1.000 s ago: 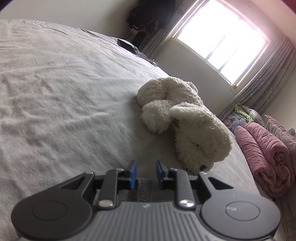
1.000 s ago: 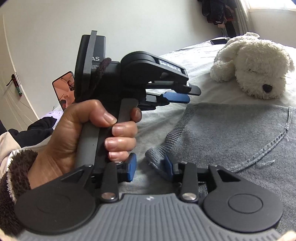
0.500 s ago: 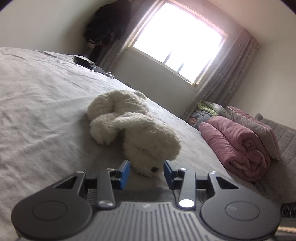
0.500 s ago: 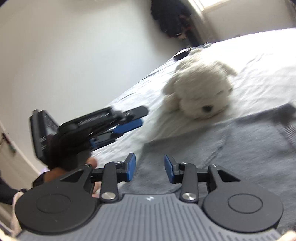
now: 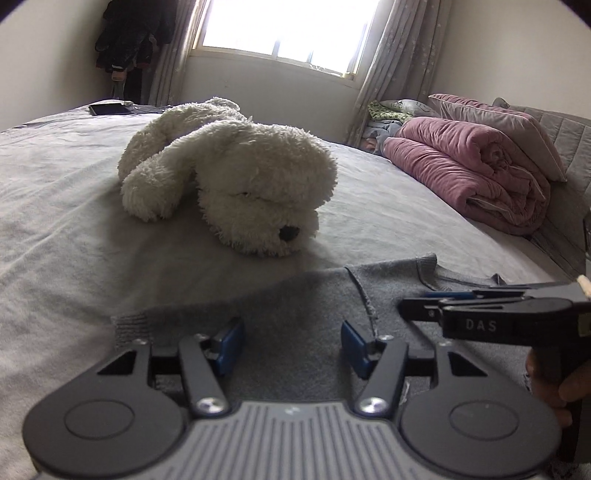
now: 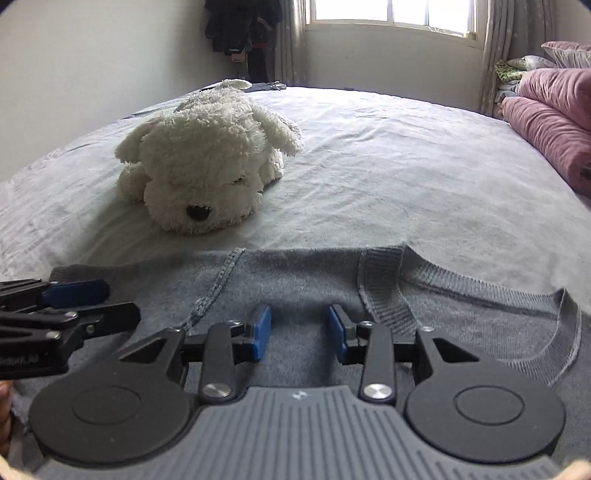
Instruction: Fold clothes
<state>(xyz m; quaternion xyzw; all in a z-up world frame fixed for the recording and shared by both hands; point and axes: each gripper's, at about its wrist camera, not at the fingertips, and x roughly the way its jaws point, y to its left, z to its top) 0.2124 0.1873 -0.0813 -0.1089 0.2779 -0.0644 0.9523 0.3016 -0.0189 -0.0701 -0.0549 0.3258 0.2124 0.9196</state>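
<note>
— Daylight from the window falls across the bed. What differs from a second ago?

— Both views have swung. The left wrist view was tilted and showed only sheet and toy; now it sits level, and the grey sweater has come into it, spread flat on the near part of the bed. The left gripper has just been opening its jaws; they stand wide apart above the knit with nothing between them. The right gripper was beside a ribbed edge a second ago; now it hovers over the middle of the sweater, its jaws having closed a little yet still parted, pressing on nothing.

— And the count, left to right?

— One dark device at the bed's far left edge, one white plush dog lying just beyond the sweater's far edge, one sweater, two grippers side by side, then one rolled pink quilt on the right with one pink pillow behind it. A hand shows at the right edge, holding the right gripper's handle.
</note>
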